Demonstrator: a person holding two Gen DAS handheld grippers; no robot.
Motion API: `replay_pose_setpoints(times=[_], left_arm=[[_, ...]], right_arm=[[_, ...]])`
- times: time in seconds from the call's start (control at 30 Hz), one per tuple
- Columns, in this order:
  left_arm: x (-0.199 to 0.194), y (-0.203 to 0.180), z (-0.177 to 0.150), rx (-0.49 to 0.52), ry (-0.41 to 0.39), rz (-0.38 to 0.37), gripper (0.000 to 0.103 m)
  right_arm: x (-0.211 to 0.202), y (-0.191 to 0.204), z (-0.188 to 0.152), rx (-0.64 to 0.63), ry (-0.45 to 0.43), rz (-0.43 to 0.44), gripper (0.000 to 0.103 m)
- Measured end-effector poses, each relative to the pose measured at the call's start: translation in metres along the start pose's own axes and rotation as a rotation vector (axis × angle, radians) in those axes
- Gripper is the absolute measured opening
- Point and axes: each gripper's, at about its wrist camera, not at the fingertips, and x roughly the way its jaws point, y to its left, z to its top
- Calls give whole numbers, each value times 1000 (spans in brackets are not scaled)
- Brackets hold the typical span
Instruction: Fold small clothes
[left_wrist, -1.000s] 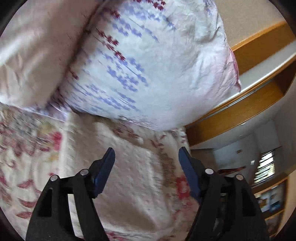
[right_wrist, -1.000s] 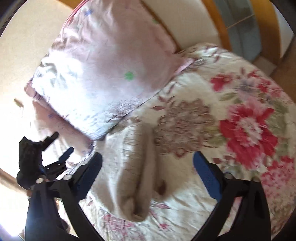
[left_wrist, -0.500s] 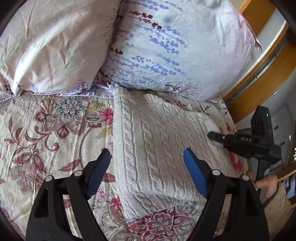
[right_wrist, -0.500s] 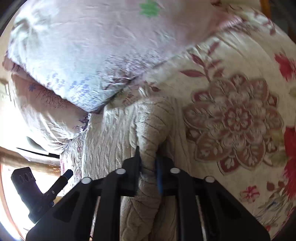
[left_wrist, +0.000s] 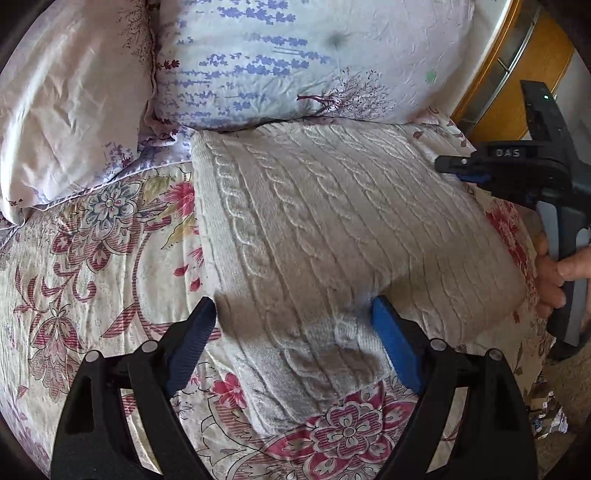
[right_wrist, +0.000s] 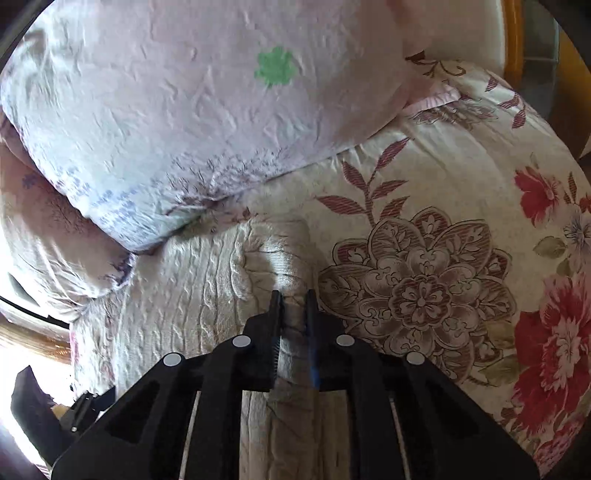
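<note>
Left wrist: sweater between opening left gripper pads.

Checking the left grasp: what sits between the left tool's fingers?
The knitted sweater's near edge lies between the opening left tool's fingers, unpinched, in the left wrist view.

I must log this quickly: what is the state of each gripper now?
Left gripper: jaws opening, wide across the cream cable-knit sweater, not gripping it.
Right gripper: shut on a fold of the sweater's edge.

Black grippers (blue ribbed pads, silver screws)
</note>
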Motion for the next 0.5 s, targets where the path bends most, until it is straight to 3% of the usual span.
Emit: replay_pose_setpoints(times=[0.07,0.1,0.13,0.23,0.3,0.4,0.5], left_arm=[[-10,4,5,-19,-41,-1,86],[-15,4,7,-21,-67,5,86],[-20,3,10,-18,-93,8,86],[-31,-10,17,28,-158,0,86],[-26,-21,20,59,-154,11,92],[2,-35,16,104,-76,48,94],[18,-56,5,221,-91,158,101]], right_arm=[[-30,4,-2,-17,-60,60,23],[-45,9,-8,-37,-86,107,34],[-55,14,-13,-63,-102,145,38],[-59,31,-34,-142,-84,240,38],[-42,35,-53,-186,-42,220,38],[-6,23,-76,-189,42,66,38],[0,16,-86,-169,-9,56,39]])
